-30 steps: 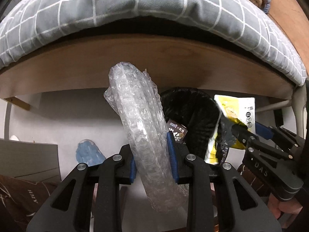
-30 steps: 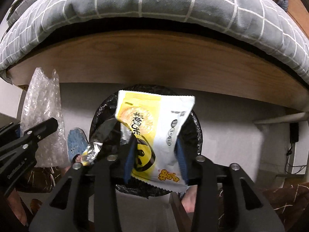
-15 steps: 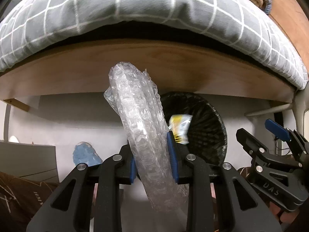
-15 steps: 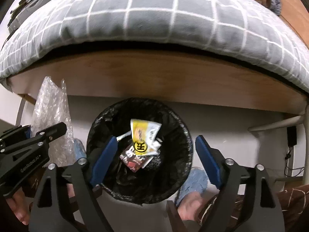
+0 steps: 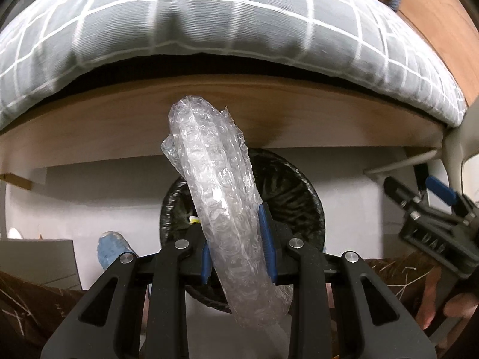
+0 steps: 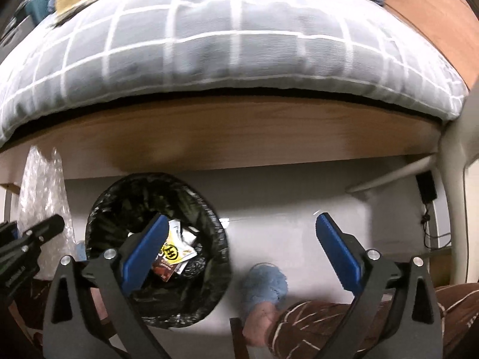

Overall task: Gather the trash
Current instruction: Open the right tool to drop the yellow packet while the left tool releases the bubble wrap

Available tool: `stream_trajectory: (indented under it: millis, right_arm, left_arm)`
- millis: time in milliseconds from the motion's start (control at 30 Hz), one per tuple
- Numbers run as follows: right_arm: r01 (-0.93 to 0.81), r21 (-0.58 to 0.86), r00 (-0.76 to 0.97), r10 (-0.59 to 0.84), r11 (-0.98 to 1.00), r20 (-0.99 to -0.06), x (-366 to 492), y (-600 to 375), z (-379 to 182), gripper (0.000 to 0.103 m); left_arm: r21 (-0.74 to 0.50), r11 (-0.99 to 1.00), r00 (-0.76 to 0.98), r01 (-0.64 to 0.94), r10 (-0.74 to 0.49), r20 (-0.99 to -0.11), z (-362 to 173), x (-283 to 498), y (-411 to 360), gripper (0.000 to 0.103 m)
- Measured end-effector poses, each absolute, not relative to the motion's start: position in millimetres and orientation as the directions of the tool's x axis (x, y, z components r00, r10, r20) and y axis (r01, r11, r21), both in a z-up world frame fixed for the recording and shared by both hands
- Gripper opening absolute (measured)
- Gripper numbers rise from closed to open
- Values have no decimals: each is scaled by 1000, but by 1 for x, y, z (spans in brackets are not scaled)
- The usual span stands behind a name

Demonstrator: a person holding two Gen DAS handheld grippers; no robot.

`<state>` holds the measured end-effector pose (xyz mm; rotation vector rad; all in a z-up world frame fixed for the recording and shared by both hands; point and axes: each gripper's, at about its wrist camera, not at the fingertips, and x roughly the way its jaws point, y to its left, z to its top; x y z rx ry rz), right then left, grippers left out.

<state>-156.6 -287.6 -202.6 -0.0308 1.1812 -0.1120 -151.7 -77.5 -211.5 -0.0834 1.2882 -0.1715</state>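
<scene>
My left gripper (image 5: pixel 236 245) is shut on a roll of clear bubble wrap (image 5: pixel 218 185), held directly above the black-lined trash bin (image 5: pixel 296 197) on the floor. In the right wrist view the bin (image 6: pixel 125 197) sits at lower left with a yellow-and-white snack bag (image 6: pixel 175 246) and a dark wrapper lying inside it. My right gripper (image 6: pixel 239 251) has its jaws opening wide with nothing between them, to the right of the bin. The bubble wrap (image 6: pixel 42 197) and left gripper show at that view's left edge.
A wooden bed frame (image 6: pixel 239 137) with a grey checked mattress (image 6: pixel 209 45) overhangs the bin. The person's blue slippers (image 6: pixel 263 284) and brown trouser legs stand beside the bin. A white bed leg and cable (image 6: pixel 449 209) are at right.
The right gripper opened and let go of the yellow snack bag, which fell into the bin, then shifted right. The left gripper carried the bubble wrap over the bin.
</scene>
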Motion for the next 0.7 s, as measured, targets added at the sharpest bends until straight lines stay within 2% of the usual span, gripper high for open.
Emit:
stream_trajectory:
  millis: [400, 700]
  right_arm:
    - [98, -121, 360, -148, 988, -921, -162, -312, -192, 95]
    - [80, -106, 364, -128, 991, -923, -162, -307, -195, 95]
  left_arm:
    - [-166, 973, 241, 159, -201, -950, -218, -151, -114, 27]
    - [-142, 971, 243, 192, -187, -952, -229, -154, -129, 34]
